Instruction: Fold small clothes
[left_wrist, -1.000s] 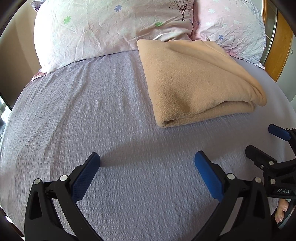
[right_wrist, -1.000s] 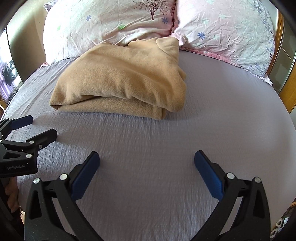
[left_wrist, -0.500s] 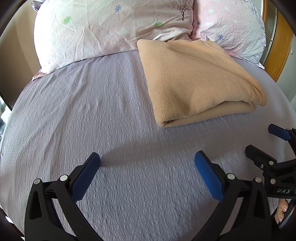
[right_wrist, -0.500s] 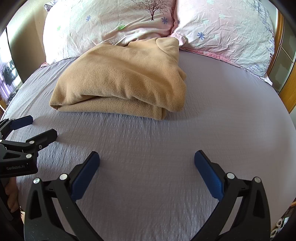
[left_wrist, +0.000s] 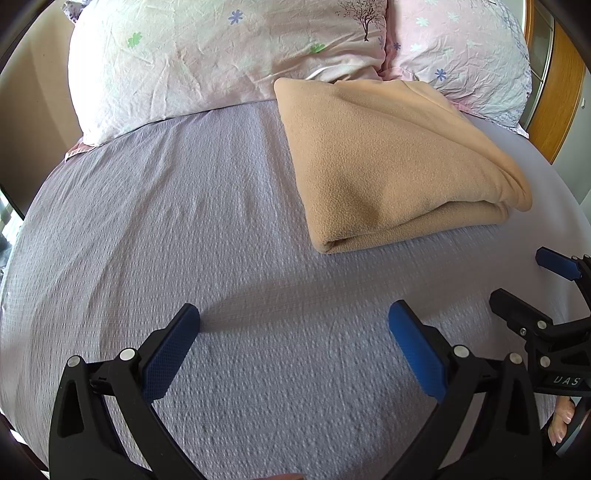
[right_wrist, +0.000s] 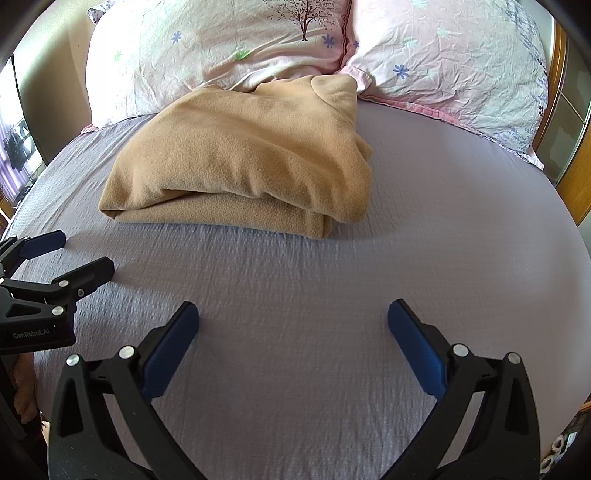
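A tan fleece garment (left_wrist: 388, 166) lies folded in a thick bundle on the lilac bedsheet (left_wrist: 184, 240), its far end against the pillows. It also shows in the right wrist view (right_wrist: 251, 162). My left gripper (left_wrist: 293, 325) is open and empty over bare sheet, well short of the garment and to its left. My right gripper (right_wrist: 293, 325) is open and empty over bare sheet in front of the garment. Each gripper shows at the edge of the other's view: the right one (left_wrist: 532, 280), the left one (right_wrist: 70, 254).
Two pink flowered pillows (right_wrist: 229, 44) (right_wrist: 454, 62) lie across the head of the bed. A wooden frame (left_wrist: 557, 92) stands at the far right. The bed's left edge drops off near a wall (left_wrist: 33, 122).
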